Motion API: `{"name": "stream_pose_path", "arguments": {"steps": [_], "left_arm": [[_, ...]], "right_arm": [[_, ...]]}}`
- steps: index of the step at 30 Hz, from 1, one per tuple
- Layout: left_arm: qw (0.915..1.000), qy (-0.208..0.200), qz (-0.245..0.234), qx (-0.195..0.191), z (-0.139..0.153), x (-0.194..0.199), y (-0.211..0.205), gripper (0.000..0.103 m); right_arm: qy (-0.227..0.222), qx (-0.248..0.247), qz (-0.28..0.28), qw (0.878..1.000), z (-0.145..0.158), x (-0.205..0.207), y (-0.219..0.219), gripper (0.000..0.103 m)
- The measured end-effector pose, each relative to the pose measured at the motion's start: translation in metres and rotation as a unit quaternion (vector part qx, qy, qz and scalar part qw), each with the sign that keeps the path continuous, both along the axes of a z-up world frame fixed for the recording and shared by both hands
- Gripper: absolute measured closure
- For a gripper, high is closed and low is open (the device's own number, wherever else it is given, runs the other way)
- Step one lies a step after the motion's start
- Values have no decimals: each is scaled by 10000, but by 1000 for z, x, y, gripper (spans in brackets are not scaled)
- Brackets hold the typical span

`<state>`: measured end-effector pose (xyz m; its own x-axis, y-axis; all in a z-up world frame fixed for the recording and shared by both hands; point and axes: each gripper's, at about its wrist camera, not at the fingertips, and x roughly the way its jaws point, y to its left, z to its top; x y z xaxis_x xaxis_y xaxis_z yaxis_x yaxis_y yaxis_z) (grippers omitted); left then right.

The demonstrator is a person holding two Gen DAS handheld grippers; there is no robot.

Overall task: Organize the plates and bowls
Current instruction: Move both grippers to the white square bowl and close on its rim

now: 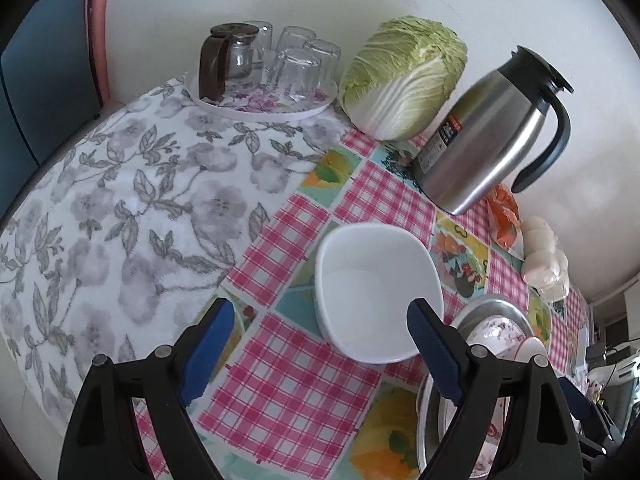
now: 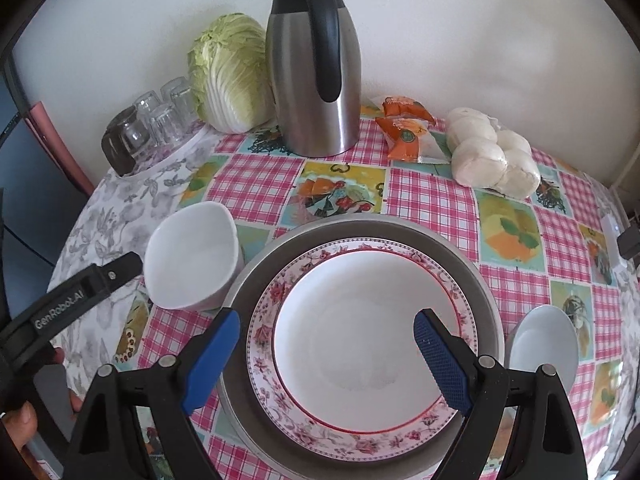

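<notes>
Left tool [image 1: 320, 320]: blue-padded fingers spread wide, gripping nothing; it hangs above the surface with its right finger pad [image 1: 434, 350] over the near rim of the square white bowl.
Right tool [image 2: 326, 334]: fingers spread, gripping nothing; it hovers over the floral plate, 1 pad at the plate's left rim, the other over its right inner part.
Square white bowl [image 1: 376, 288]: upright and empty on the checked part of the surface [image 1: 280, 384], mostly ahead of the left tool and toward its right finger; from the right wrist view it stands just left of the metal tray, ahead and left of the right tool.
Floral plate [image 2: 360, 344]: white centre, red line and pink flower border, lying flat inside the metal tray directly under the right tool.
Metal tray [image 2: 486, 280]: round, grey, carrying the floral plate, near the front edge of the surface.
Small white bowl [image 2: 544, 344]: just right of the tray, partly hidden behind the right tool's right finger.
Back edge of the surface: steel thermos jug [image 2: 316, 60], napa cabbage [image 2: 232, 76], orange packets [image 2: 406, 132], bagged white buns [image 2: 494, 156].
Back left corner: round tray [image 1: 260, 100] with 4 upturned glasses [image 1: 300, 68] and a glass pot [image 1: 228, 56], on a grey floral cloth [image 1: 120, 208].
</notes>
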<state>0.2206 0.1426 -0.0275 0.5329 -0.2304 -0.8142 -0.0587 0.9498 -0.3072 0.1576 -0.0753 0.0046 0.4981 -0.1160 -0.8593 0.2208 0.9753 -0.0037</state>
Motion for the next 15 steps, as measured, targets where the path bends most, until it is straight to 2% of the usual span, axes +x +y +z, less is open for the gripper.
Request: {"name": "stream_pose_path", "arguments": {"steps": [6, 12, 15], "left_arm": [[9992, -354, 15, -206, 4, 6, 7, 14], [9988, -448, -12, -174, 0, 14, 9, 14], [9990, -402, 52, -190, -4, 20, 14, 9]], "right_arm": [[12, -7, -18, 10000, -2, 10, 9, 12], [47, -83, 66, 9999, -3, 26, 21, 12], [47, -7, 90, 9999, -3, 35, 25, 12]]}}
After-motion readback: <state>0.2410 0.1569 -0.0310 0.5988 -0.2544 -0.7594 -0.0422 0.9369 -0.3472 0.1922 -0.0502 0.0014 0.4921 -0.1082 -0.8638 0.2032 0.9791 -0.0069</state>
